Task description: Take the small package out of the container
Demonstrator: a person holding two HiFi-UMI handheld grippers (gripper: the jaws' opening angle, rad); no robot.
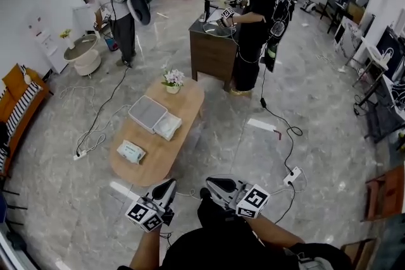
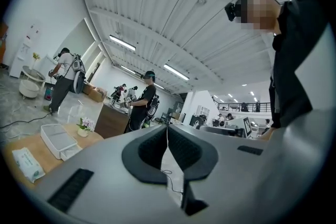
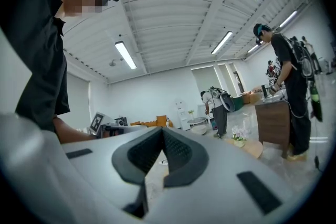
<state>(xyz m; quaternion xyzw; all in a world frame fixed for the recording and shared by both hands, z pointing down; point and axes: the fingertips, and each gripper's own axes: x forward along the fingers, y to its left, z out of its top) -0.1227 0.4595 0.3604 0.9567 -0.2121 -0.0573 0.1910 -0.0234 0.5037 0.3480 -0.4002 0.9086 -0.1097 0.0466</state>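
Flower pot (image 1: 173, 81), brown cabinet (image 1: 212, 50), power strip (image 1: 292, 175)

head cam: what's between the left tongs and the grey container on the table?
Head view: a white wipes pack lies on the table, roughly between the left tongs and the grey container. Nothing else sits on that stretch.

The left gripper (image 2: 167, 131) and right gripper (image 3: 161, 134) have smooth, matt grey plastic shells, and their pads (image 2: 151, 147) are black, rubbery-looking and finely ribbed. Ahead of the jaw tips, the table (image 1: 158, 158) is light wood with a smooth, matt top. On it the container (image 1: 147, 112) looks like matt white plastic, and the small package (image 1: 131, 152), nearer the jaws, is soft wrap with a slight sheen. The floor (image 1: 304, 92) around the jaws is polished, pale, stone-look tile, and the cabinet (image 1: 212, 54) far beyond the table is dark matt wood.
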